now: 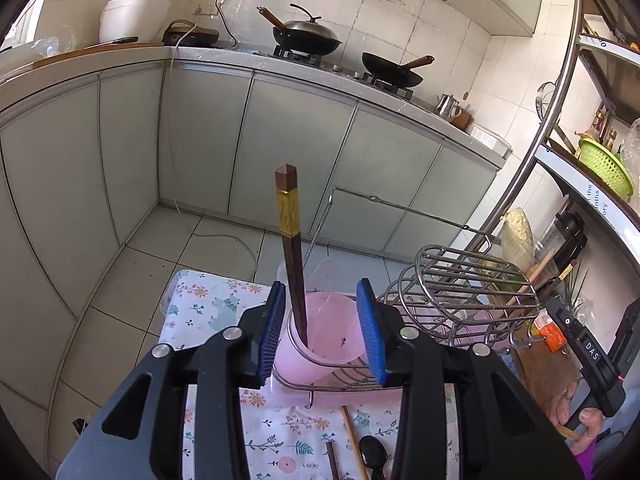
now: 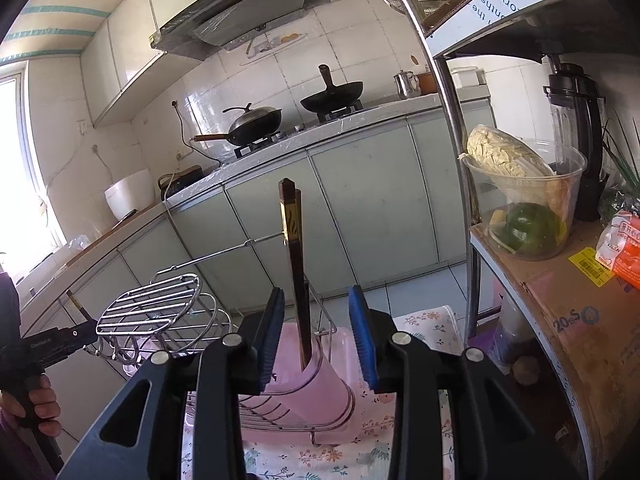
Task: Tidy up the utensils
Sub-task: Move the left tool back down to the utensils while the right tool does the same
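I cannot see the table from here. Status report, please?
Both grippers open, left gripper, right gripper. Chopstick upright in pink cup. Spoon on cloth. Nothing in the way.

Both wrist views set close above the pink cup (image 1: 316,340), faced toward the stove counter (image 1: 248,60), upright chopstick (image 2: 296,264) shared, seen from opposite sides

White wall tiles (image 1: 452,28) are being lit by daylight that is streaming through a window (image 2: 16,152) at the left, while pale green cabinet doors (image 1: 296,148) are being shown beneath a grey countertop (image 1: 224,56). Two black woks (image 1: 306,38) are being carried on the stove under a range hood (image 2: 236,12). The floor (image 1: 132,292) is being covered in light square tiles.
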A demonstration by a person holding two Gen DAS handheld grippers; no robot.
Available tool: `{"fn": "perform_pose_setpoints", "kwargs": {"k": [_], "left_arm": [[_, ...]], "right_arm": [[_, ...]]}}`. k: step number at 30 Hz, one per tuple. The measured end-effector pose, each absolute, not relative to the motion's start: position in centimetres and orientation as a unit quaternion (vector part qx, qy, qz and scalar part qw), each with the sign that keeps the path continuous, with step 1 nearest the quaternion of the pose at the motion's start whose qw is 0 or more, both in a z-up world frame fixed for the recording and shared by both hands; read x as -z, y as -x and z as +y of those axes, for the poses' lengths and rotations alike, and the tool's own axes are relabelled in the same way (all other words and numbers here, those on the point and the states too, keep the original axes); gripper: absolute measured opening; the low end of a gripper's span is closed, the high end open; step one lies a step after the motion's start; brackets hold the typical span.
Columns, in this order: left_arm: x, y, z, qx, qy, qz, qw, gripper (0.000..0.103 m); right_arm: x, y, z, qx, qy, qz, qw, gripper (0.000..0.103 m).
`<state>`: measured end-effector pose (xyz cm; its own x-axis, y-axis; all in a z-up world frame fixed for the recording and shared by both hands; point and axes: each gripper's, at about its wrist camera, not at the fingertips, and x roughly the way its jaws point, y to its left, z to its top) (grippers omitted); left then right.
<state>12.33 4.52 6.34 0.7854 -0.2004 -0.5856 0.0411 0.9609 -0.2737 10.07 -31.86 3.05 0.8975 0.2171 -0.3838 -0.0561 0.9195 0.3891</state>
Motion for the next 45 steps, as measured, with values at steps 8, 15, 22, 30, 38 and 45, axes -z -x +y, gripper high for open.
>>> {"fn": "perform_pose_setpoints", "kwargs": {"k": [8,15,22,30,38,45], "left_arm": [[-5.4,-9.5,5.1,0.061,0.131,0.32,0.936,0.037],[-1.8,-7.8,3.7,0.09,0.118,0.372,0.916,0.037],[3.1,-7.6,0.8,0.115,0.096,0.446,0.882,0.037],[8.2,-8.3,-0.4,0.121,0.113,0.528,0.833,0.027],[10.8,-9.0,-1.7,0.116,0.102,0.563,0.812,0.024],[12.3,-10.2,-3.3,0.106,0.079,0.58,0.804,0.024]], "right_arm": [[-1.1,-7.7,-32.6,-0.081,-0.213,0.248,0.941,0.033],[2.2,-6.7,-31.7,-0.096,-0.22,0.31,0.92,0.033],[5.6,-6.4,-28.9,-0.134,-0.205,0.378,0.893,0.033],[8.8,-6.6,-25.7,-0.174,-0.189,0.44,0.86,0.033],[10.9,-7.0,-24.9,-0.194,-0.206,0.479,0.831,0.032],[11.7,-7.5,-24.4,-0.208,-0.212,0.495,0.816,0.03]]}}
